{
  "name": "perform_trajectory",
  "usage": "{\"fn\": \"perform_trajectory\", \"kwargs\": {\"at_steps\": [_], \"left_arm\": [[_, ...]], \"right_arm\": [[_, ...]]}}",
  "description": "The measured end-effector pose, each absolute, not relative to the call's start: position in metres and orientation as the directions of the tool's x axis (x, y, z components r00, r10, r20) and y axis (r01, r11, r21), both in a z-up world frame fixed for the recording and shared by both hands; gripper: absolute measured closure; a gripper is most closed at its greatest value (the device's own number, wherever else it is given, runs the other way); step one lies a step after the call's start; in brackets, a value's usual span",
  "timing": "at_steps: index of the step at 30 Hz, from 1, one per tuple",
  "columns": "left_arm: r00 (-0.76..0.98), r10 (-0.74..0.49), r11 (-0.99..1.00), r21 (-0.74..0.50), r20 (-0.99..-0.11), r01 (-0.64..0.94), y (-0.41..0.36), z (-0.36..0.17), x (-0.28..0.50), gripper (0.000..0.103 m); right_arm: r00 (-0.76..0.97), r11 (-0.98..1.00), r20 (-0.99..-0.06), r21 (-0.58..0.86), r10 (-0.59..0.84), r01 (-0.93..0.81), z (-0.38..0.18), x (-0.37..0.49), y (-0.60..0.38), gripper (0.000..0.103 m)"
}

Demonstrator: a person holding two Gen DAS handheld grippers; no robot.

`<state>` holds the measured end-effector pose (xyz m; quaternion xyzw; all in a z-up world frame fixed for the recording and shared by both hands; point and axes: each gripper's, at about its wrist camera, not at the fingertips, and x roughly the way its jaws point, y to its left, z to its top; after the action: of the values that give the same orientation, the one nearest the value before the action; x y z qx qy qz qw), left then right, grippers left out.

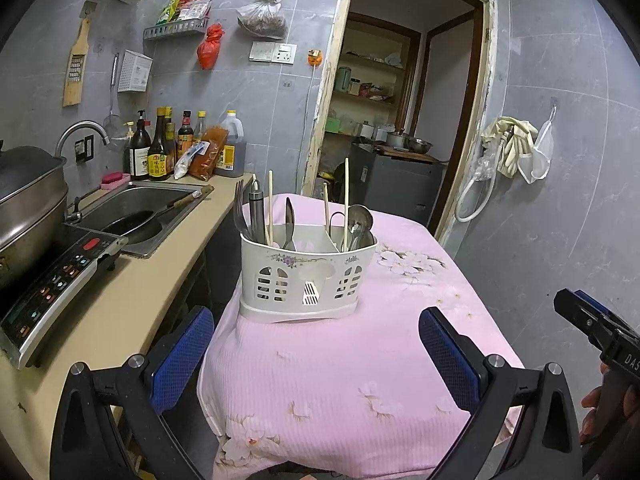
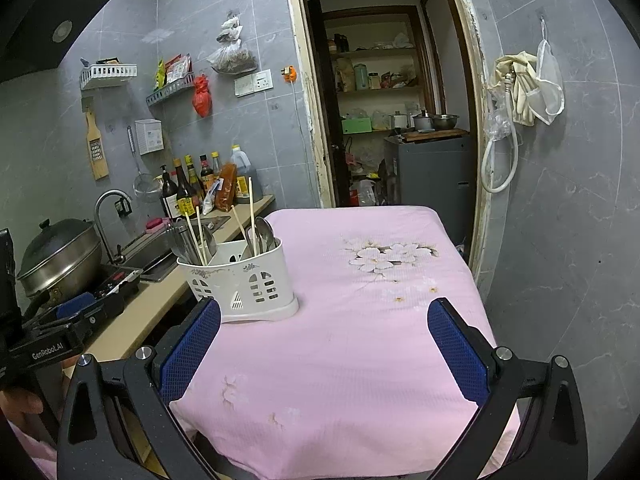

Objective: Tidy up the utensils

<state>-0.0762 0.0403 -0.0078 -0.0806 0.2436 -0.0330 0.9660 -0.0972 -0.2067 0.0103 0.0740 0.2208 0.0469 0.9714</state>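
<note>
Left wrist view: the left gripper (image 1: 316,344) is held wide open and empty before the utensil caddy (image 1: 306,276), set near the pink tablecloth's (image 1: 340,392) left edge beside the counter (image 1: 132,300), while the right gripper (image 2: 324,340), likewise spread and empty, is shown over bare cloth.

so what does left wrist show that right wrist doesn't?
Left wrist only: the frying pan lying in the sink and the induction cooker's control panel.
Right wrist only: the black range hood top left.
Both: the white utensil caddy on the pink tablecloth, the bottles, the doorway, and each view's own open claw, left, right.
</note>
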Motion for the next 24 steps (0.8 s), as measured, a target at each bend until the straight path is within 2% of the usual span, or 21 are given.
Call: {"fn": "perform_trajectory", "kwargs": {"at_steps": [24], "left_arm": [[0.879,-0.095,0.986,-0.164,-0.467,0.019,0.0394,-0.0105,-0.0864,0.0]], "right_arm": [[0.9,0.985,-0.418,0.163,0.127,-0.064,0.0111,-0.1046,-0.2038,0.001]]}}
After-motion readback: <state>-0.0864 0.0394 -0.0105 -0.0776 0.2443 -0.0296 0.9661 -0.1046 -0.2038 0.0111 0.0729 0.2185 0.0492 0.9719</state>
